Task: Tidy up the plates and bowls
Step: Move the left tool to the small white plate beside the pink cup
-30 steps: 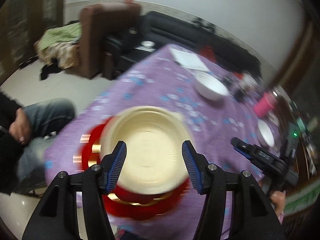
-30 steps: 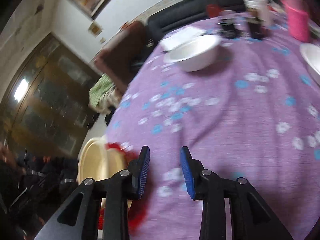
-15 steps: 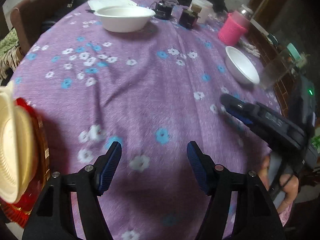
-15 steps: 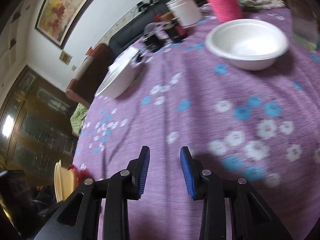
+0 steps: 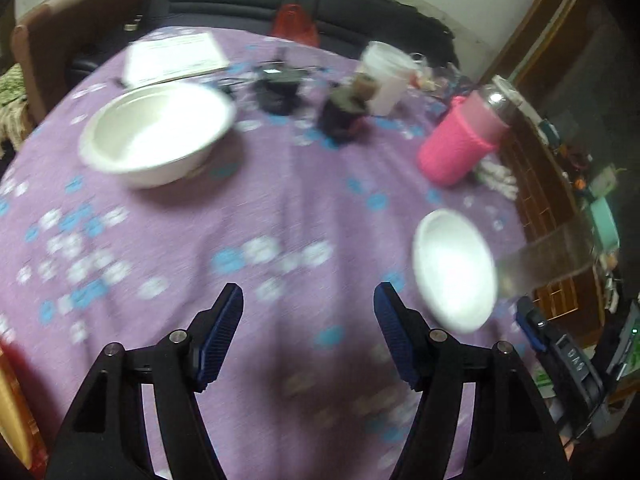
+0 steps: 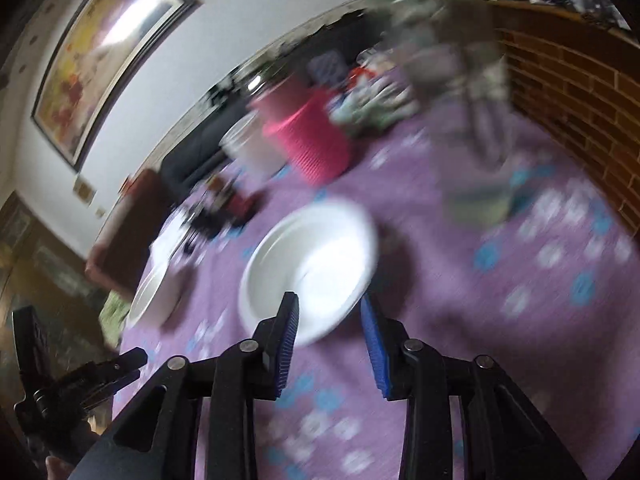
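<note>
Right tongs, part-open and empty, having just been widening, are nearing the light, stiff, slippery white bowl's six-o'clock rim, the likeliest hold; left tongs are gaping, empty.

Your left hand-held gripper and right hand-held gripper: black plastic arms, silver screws, ribbed blue pads.
</note>
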Motion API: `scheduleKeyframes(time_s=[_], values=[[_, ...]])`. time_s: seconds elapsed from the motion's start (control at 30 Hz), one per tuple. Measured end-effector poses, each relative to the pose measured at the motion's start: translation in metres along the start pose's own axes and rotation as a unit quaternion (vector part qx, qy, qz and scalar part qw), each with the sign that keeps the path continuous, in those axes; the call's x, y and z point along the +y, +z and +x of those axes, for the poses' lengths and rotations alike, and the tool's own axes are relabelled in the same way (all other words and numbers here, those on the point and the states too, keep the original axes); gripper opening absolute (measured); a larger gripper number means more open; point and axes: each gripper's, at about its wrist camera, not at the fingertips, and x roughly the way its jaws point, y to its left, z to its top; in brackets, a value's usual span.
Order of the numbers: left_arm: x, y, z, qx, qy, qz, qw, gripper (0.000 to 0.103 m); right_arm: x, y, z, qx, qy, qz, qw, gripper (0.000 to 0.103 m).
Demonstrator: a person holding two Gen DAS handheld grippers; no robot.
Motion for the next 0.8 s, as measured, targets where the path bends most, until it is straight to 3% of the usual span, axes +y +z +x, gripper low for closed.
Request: scheduleKeyframes(time_s=[0.17,0.27,0.37,0.47,0.6,0.8], values=[[-0.043,0.025,0.045,0.011,0.008,0.019,0.9997,0.067,-0.010,0.031,0.035,0.043,-0.009,-0.003,0.999,0.041],[-0.055,0.031,0.073,0.018,0.011,0.020,0.9996,0.067,-0.020,0.032,0.050,0.042,0.000,0.013,0.999,0.041],[-0.058,0.033,0.091,0.025,-0.010,0.016,0.9995,0.067,-0.028,0.028,0.059,0.051,0.012,0.025,0.998,0.041],[-0.062,0.035,0.099,0.019,-0.009,0.019,0.9996,0.067,-0.035,0.026,0.066,0.061,0.017,0.033,0.997,0.041],[-0.062,0.035,0.106,0.028,-0.041,0.009,0.9987,0.067,-0.040,0.023,0.075,0.077,0.023,0.045,0.996,0.041],[-0.065,0.034,0.104,0.039,-0.084,0.014,0.9956,0.067,-0.038,0.021,0.076,0.067,0.025,0.048,0.996,0.041]])
